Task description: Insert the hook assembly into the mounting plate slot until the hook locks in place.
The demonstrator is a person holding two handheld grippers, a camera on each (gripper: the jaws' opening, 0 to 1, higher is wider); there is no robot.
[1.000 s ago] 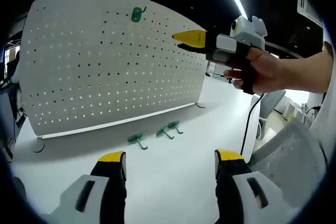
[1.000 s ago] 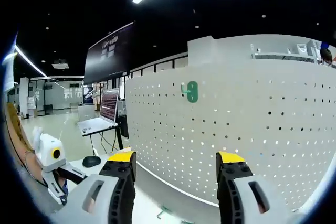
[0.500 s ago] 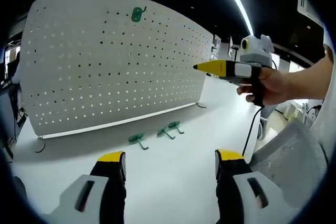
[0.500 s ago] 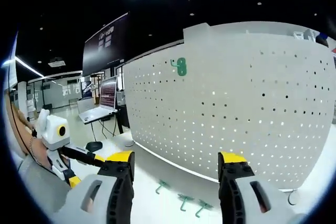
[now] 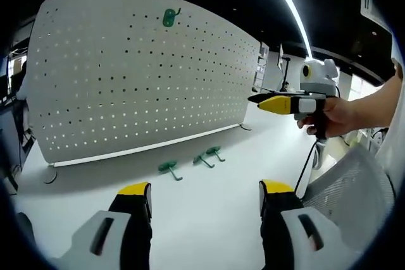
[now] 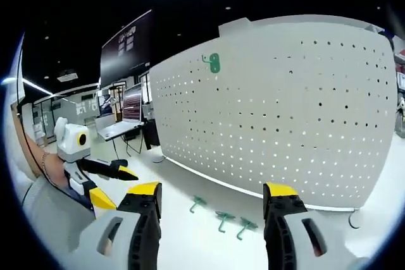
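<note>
Three green hooks (image 5: 193, 162) lie on the white table (image 5: 209, 213) before the pegboard (image 5: 139, 80).

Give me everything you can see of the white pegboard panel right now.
The white perforated pegboard panel stands upright on the white table, on small feet at its lower corners. It looks like thin painted metal, dotted with regular rows of small holes. One green hook already hangs near its top edge; three loose green hooks lie on the table in front of it. Neither claw touches the panel.
</note>
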